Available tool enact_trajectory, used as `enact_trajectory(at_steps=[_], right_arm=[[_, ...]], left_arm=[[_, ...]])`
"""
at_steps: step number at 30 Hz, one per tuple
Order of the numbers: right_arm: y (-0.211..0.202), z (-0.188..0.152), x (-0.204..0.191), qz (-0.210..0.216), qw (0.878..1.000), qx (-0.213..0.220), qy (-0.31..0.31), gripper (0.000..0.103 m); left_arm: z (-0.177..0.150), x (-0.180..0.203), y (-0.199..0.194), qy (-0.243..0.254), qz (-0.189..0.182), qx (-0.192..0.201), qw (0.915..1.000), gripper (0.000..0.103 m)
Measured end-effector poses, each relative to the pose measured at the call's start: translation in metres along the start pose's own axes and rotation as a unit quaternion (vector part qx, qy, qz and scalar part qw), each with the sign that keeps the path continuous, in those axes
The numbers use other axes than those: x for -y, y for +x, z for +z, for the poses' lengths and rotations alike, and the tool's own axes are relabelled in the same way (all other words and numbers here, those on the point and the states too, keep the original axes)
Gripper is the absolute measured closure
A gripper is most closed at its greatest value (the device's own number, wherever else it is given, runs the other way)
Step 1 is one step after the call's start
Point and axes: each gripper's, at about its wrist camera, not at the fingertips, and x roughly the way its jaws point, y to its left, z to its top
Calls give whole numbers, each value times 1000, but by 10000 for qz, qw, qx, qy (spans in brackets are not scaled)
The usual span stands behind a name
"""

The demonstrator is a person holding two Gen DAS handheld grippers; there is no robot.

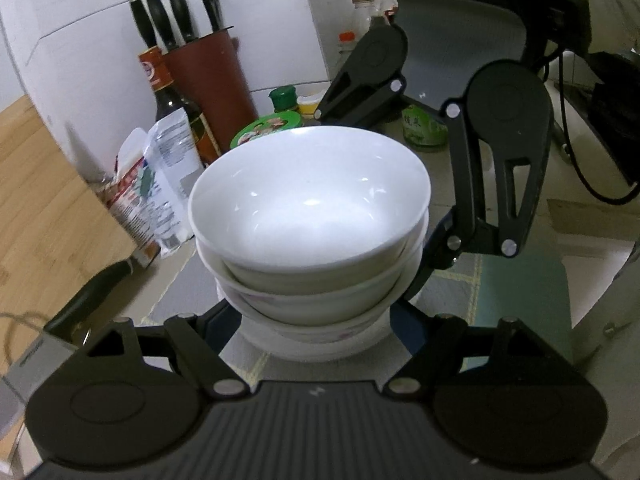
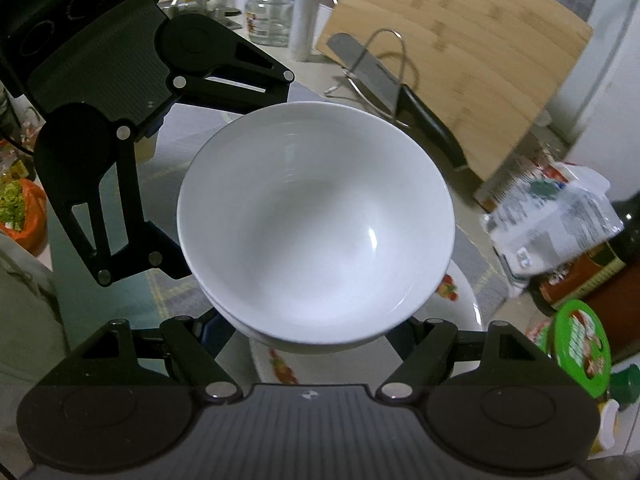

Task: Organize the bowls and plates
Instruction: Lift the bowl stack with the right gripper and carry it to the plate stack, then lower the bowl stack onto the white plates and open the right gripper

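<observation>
A stack of white bowls (image 1: 308,196) fills the middle of both views, and its lowest bowl carries a flower pattern. A white flower-patterned plate (image 2: 464,300) shows beneath the stack (image 2: 316,220). My left gripper (image 1: 318,312) reaches in from the near side, its jaws shut around the lower part of the stack. My right gripper (image 2: 312,332) clasps the same stack from the opposite side. Its fingers (image 1: 464,184) show at the right in the left wrist view. All fingertips are hidden behind the bowls. Whether the plate rides with the stack I cannot tell.
A brown knife block (image 1: 208,80), a dark bottle (image 1: 172,96) and a plastic bag (image 1: 164,160) stand at the back left. A bamboo cutting board (image 2: 460,60) leans nearby with a cleaver (image 2: 380,76) before it. There is also a glass jar (image 2: 272,12) and a green-lidded tub (image 2: 580,344).
</observation>
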Motion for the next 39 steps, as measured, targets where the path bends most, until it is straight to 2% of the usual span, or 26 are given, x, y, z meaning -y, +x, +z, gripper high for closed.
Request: enact_trajectory(at_steps=[16,34,36,37,39], right_arm=[[27,-20,41,-6,9991,-277,326,21],[31,-24,48,-81,9987,-287,425,21],[31,-24,48,-74,9983,-252,512,18],[30,-24,49,-67,9981,-227,570,16],[28,-26,50,-72,9975,-135,695,8]], left_arm=[[11,-21,55,-83,-249,-190,9995,22],[9,-25,65,-317,-253,-200,9990,21],[7,-23,62,-312,-175,-145,9993,21],[6,-22,60,-292,-95,-111,9995,16],[4,-20,55,-373,1,-74,9993,13]])
